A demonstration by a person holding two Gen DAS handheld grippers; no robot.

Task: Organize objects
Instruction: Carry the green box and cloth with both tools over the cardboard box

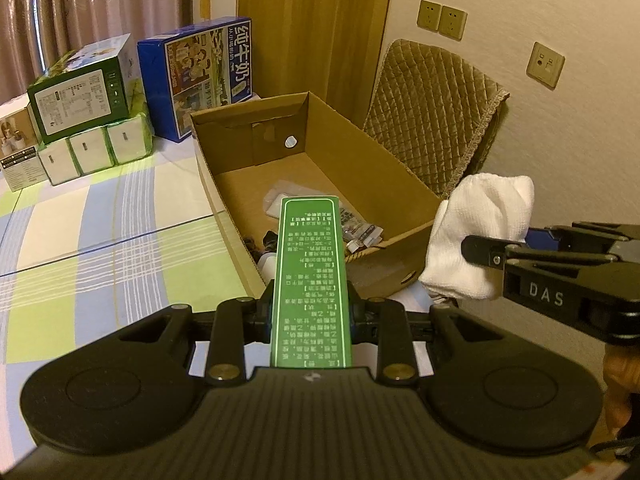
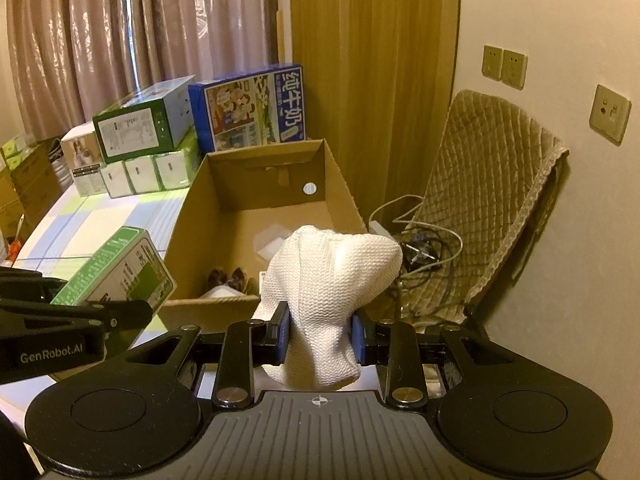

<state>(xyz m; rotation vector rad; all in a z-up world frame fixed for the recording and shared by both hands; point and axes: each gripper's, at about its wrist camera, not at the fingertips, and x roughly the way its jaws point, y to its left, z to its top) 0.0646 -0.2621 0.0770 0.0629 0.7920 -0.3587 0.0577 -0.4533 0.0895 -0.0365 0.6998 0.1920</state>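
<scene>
A desk with a checked green, blue and white cover runs along curtains at the upper left of the frame, beside a cream wall with sockets. An open cardboard box stands at frame centre, holding small packets. Behind it sit a blue milk carton and a green box stacked on tissue packs.

Left gripper: jaws clenched on a long green medicine box, which projects forward from between them, its far end over the cardboard box.

Right gripper: jaws clenched on a white knitted cloth, pinched at its lower part; the bulk bulges above the jaws, near the box's near right corner.

A quilted tan cover leans at right.
</scene>
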